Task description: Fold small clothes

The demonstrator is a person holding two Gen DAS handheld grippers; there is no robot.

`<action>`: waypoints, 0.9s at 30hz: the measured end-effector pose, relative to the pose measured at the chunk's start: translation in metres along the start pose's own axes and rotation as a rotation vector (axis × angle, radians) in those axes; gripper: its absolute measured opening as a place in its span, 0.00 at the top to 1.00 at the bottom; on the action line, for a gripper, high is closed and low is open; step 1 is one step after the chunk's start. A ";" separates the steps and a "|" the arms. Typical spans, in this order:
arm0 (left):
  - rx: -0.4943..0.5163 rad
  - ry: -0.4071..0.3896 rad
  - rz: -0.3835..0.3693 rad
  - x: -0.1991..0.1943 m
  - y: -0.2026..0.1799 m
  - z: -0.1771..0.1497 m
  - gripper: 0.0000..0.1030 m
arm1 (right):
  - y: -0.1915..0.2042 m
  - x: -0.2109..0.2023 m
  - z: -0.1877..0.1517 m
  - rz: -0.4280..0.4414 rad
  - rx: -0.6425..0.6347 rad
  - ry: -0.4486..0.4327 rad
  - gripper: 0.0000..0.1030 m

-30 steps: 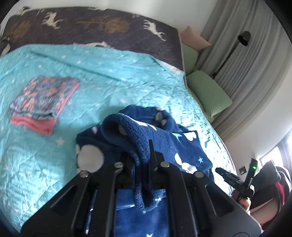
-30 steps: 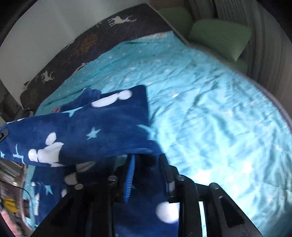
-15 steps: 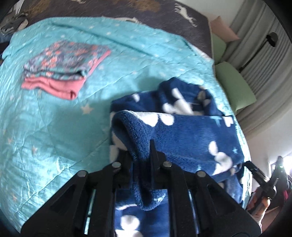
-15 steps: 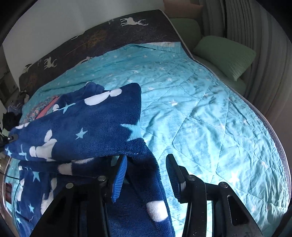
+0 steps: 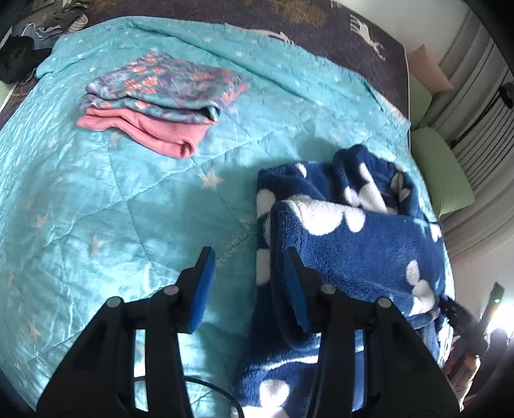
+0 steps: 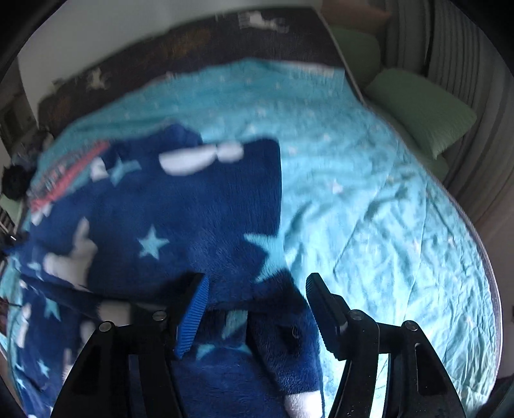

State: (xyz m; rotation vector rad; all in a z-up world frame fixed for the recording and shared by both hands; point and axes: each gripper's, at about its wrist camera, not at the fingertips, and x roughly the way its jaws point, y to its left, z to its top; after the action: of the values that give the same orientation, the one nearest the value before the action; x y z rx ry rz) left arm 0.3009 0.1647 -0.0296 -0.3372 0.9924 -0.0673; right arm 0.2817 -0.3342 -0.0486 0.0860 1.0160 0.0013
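Fleece garment (image 5: 356, 254), navy with white blobs and pale stars, lying on the bed at 3 to 5 o'clock in the left wrist view, folded over itself with the top layer's rounded fold edge facing 9 o'clock. Long axis running roughly 12 to 6 in that view, a bunched end at 1 o'clock, the near end spilling past the bottom of the frame. Same fleece garment (image 6: 180, 225) filling 7 to 11 o'clock in the blurred right wrist view, its straight side edge running 12 to 6.

Spread beneath it, a turquoise quilt (image 5: 106, 205) with small stars, wrinkled, covering most of the bed. Beyond the quilt at 12 o'clock, a dark sheet (image 5: 321, 19) printed with deer. Off the bed at 2 to 3 o'clock, green pillows (image 5: 440, 167).

At 11 o'clock, well apart from the fleece, a folded stack (image 5: 160, 99): floral piece on top, pink piece under it.

Left gripper (image 5: 245, 283) spread wide, nothing between the fingers; right-hand pad touching the fold edge, left-hand pad over bare quilt. Right gripper (image 6: 255, 305) also spread wide, fleece lying loose between the pads, not pinched.
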 end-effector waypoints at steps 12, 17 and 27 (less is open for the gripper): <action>0.134 -0.004 -0.183 0.006 -0.104 0.025 0.55 | 0.022 -0.039 0.058 0.063 0.012 -0.121 0.38; 0.168 0.046 -0.077 0.067 -0.138 0.063 0.55 | 0.048 0.008 0.121 0.115 0.026 -0.081 0.49; 0.158 0.123 0.038 0.165 -0.139 0.086 0.52 | 0.064 0.140 0.173 0.075 0.034 0.137 0.60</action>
State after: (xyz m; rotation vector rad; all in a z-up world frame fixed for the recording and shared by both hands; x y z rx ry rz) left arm 0.4764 0.0207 -0.0773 -0.1708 1.1071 -0.1328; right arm 0.5044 -0.2772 -0.0722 0.1565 1.1494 0.0592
